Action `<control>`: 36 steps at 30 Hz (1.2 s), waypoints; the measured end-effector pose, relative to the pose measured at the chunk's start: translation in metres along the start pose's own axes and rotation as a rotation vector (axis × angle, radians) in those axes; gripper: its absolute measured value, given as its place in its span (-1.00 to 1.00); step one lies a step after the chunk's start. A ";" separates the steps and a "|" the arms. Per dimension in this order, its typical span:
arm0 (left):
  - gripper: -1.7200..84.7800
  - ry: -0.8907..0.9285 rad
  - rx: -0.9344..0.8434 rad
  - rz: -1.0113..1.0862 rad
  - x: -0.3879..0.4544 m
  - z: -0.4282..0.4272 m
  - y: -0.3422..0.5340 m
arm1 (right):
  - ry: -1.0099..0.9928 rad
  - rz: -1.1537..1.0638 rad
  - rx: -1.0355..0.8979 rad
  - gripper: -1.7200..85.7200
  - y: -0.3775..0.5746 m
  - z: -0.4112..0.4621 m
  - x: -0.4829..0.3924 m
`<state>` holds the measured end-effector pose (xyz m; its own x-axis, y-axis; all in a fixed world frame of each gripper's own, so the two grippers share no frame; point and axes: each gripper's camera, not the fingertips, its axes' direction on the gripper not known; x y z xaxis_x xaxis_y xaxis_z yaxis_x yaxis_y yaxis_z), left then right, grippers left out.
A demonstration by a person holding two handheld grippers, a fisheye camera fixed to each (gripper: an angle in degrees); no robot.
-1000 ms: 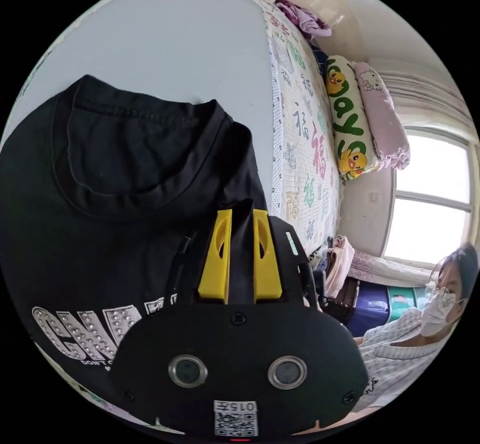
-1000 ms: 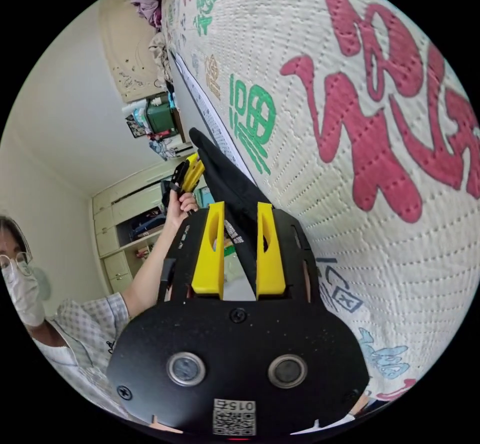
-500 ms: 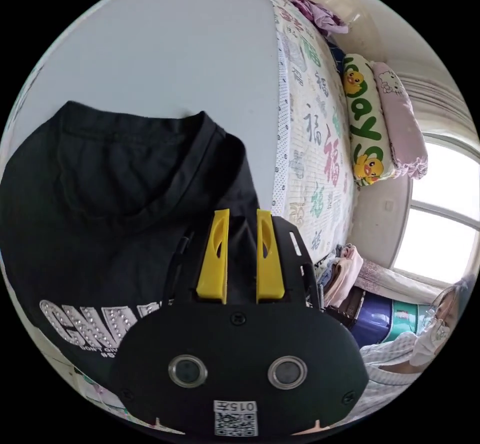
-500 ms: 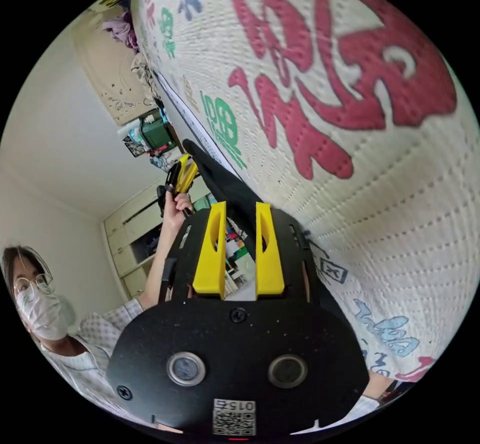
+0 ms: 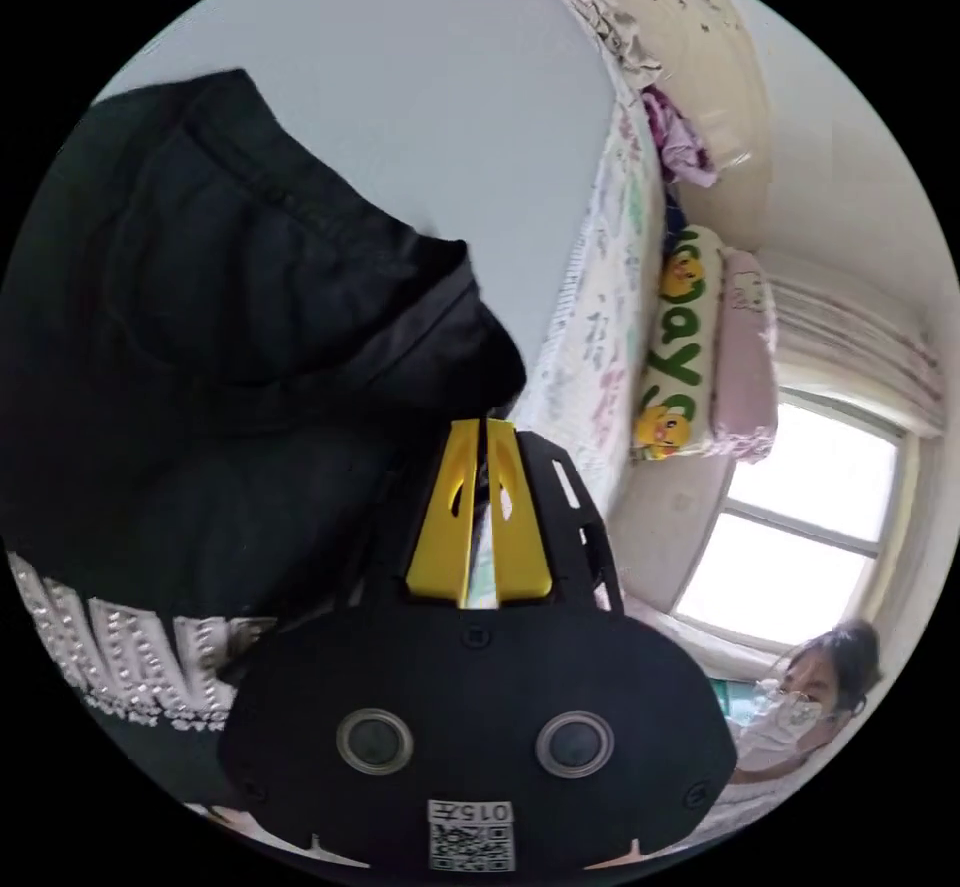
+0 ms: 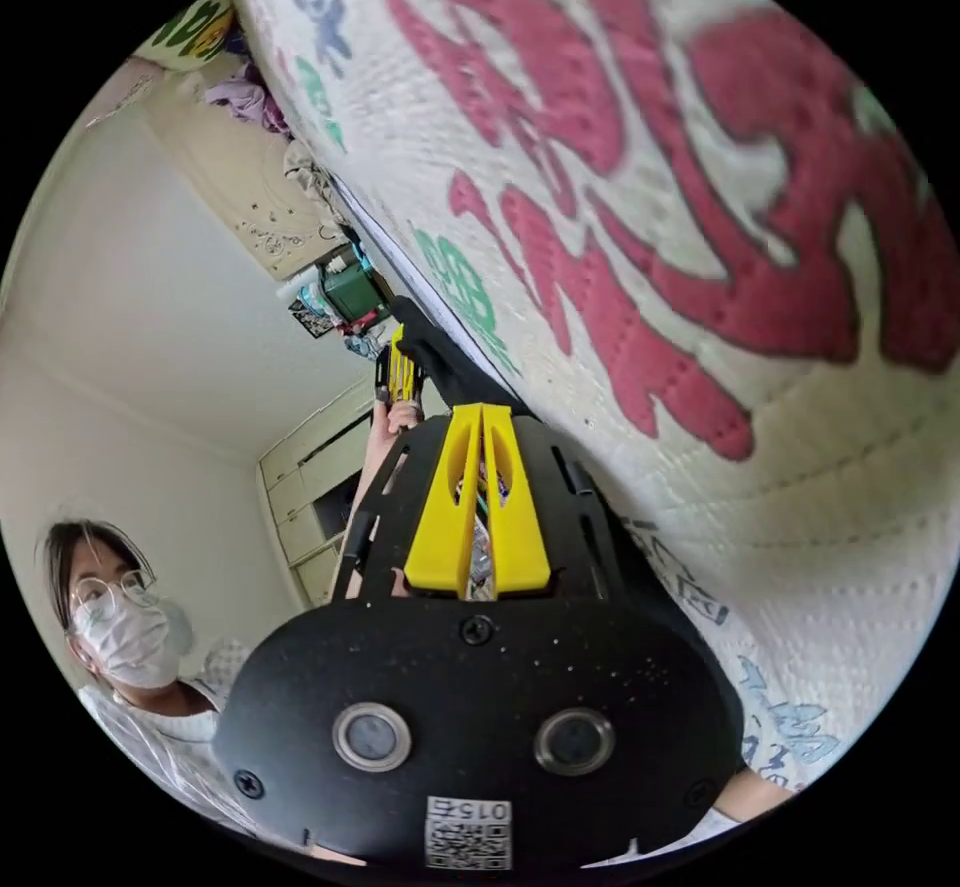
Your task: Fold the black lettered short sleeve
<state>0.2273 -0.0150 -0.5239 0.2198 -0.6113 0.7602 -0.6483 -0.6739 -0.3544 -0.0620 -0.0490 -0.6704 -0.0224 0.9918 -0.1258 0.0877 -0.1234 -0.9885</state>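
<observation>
The black short sleeve shirt (image 5: pixel 230 327) hangs bunched at the left of the left gripper view, over a pale grey sheet (image 5: pixel 420 97). Its studded silver lettering (image 5: pixel 120 642) shows at the lower left. My left gripper (image 5: pixel 484 424) is shut on the shirt's shoulder edge, its yellow jaws nearly touching. In the right gripper view a narrow black strip of the shirt (image 6: pixel 445 372) runs from my right gripper (image 6: pixel 483 410), which is shut on it, to the left gripper (image 6: pixel 400 374) held in a hand (image 6: pixel 400 417) just beyond.
A white quilt (image 6: pixel 700 227) with red and green characters lies close beside the right gripper. A duck pillow (image 5: pixel 680 347), a pink pillow (image 5: pixel 745 357) and a window (image 5: pixel 810 527) are on the right. A masked person (image 6: pixel 110 607) stands by cupboards (image 6: pixel 310 487).
Both grippers' jaws, apart with black fabric between them before, have closed on the shirt. Both cameras have rolled and moved; the shirt now hangs more bunched.
</observation>
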 end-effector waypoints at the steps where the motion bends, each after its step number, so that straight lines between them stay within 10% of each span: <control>1: -0.94 0.043 0.004 0.003 0.002 0.004 0.000 | 0.001 -0.035 0.016 -0.96 -0.003 -0.008 -0.009; 11: -0.79 0.061 -0.069 0.129 0.041 0.051 0.006 | 0.108 -0.200 0.044 -0.88 -0.003 -0.055 -0.070; 22: -0.72 -0.604 -0.259 0.451 0.065 0.004 0.117 | 0.837 -0.747 -0.089 -0.77 0.004 0.001 -0.210; 36: -0.83 -0.781 -0.257 0.591 0.090 -0.016 0.196 | 0.899 -0.765 -0.149 -0.82 -0.033 -0.050 -0.313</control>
<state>0.1081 -0.1951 -0.5161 0.1692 -0.9804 -0.1007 -0.9246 -0.1225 -0.3608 -0.0085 -0.3535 -0.5944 0.5824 0.4809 0.6554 0.4717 0.4568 -0.7542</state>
